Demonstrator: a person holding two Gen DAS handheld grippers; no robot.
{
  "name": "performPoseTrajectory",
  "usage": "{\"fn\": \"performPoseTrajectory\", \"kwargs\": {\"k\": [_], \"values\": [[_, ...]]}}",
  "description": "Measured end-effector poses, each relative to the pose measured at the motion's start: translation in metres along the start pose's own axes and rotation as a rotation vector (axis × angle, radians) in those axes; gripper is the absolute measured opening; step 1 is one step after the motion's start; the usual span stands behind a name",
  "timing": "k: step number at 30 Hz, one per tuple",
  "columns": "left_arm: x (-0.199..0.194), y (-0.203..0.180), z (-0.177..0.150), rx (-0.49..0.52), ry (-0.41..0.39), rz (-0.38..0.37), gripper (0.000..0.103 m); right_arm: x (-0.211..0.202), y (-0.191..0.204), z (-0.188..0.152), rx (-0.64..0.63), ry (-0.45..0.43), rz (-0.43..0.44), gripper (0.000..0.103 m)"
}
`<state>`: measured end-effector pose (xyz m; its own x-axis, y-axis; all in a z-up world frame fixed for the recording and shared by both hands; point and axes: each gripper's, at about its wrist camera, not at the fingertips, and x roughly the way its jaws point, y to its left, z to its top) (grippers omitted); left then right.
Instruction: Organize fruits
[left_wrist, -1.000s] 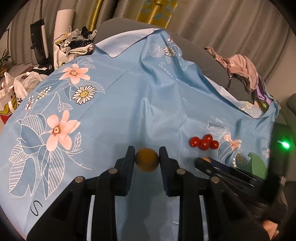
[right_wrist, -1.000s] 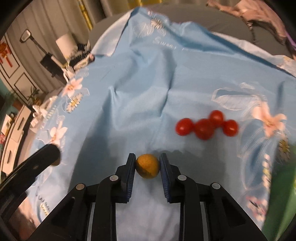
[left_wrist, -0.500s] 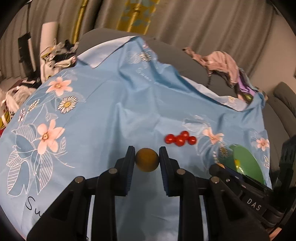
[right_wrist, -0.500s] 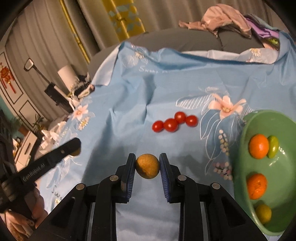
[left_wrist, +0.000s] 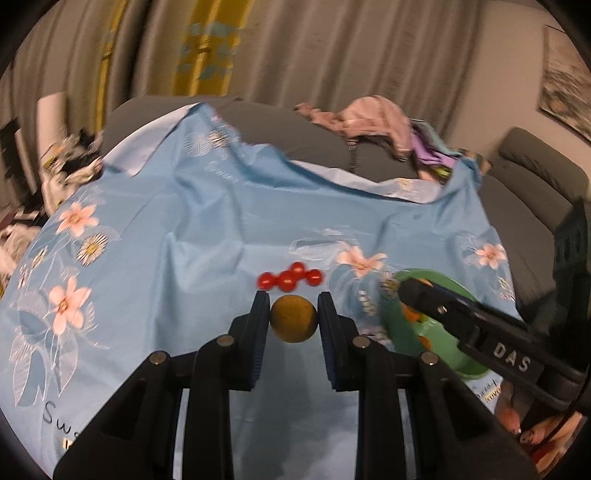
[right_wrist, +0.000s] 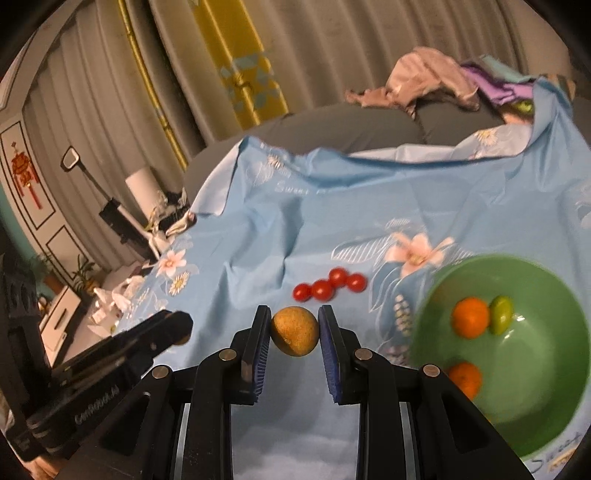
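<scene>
My left gripper (left_wrist: 293, 314) is shut on a round brownish-yellow fruit (left_wrist: 293, 325), held above the blue floral cloth (left_wrist: 184, 240). My right gripper (right_wrist: 294, 321) is shut on a similar brownish-yellow fruit (right_wrist: 294, 336). A cluster of red cherry tomatoes (left_wrist: 290, 279) lies on the cloth just beyond both grippers and also shows in the right wrist view (right_wrist: 328, 284). A green bowl (right_wrist: 554, 424) at the right holds two oranges (right_wrist: 470, 317) and a small green fruit (right_wrist: 500, 319). The bowl (left_wrist: 454, 354) is partly hidden by the right gripper's body in the left wrist view.
The cloth covers a grey sofa (left_wrist: 258, 125) with a pile of clothes (left_wrist: 373, 118) at the back right. Curtains (right_wrist: 332, 55) hang behind. Clutter and bags (right_wrist: 122, 295) lie on the floor to the left.
Both grippers have lifted and tilted up with their fruits still gripped. The right gripper has moved toward the green bowl, which now fills the right of its view.
</scene>
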<state>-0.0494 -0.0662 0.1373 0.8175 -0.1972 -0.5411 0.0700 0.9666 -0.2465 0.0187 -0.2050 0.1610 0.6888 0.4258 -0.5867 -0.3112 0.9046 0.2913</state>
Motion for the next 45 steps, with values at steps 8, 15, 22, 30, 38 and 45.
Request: {"fn": "performPoseTrajectory", "kwargs": {"k": [8,15,22,30,38,45], "values": [[0.003,-0.041,0.007,0.071,-0.009,-0.094,0.026,-0.034,-0.019,0.007,-0.018,-0.091,-0.022,0.029],[0.012,-0.072,0.017,0.122,-0.009,-0.133,0.026,-0.055,-0.058,0.011,0.041,-0.149,-0.095,0.029],[0.039,-0.111,0.015,0.141,0.038,-0.199,0.026,-0.072,-0.102,0.009,0.144,-0.176,-0.162,0.029],[0.077,-0.152,0.003,0.201,0.141,-0.237,0.026,-0.063,-0.140,0.004,0.239,-0.125,-0.225,0.029],[0.102,-0.167,-0.008,0.227,0.212,-0.238,0.026,-0.057,-0.159,-0.002,0.296,-0.090,-0.234,0.029],[0.118,-0.175,-0.014,0.235,0.251,-0.229,0.027,-0.045,-0.169,-0.005,0.317,-0.034,-0.249,0.029]]}}
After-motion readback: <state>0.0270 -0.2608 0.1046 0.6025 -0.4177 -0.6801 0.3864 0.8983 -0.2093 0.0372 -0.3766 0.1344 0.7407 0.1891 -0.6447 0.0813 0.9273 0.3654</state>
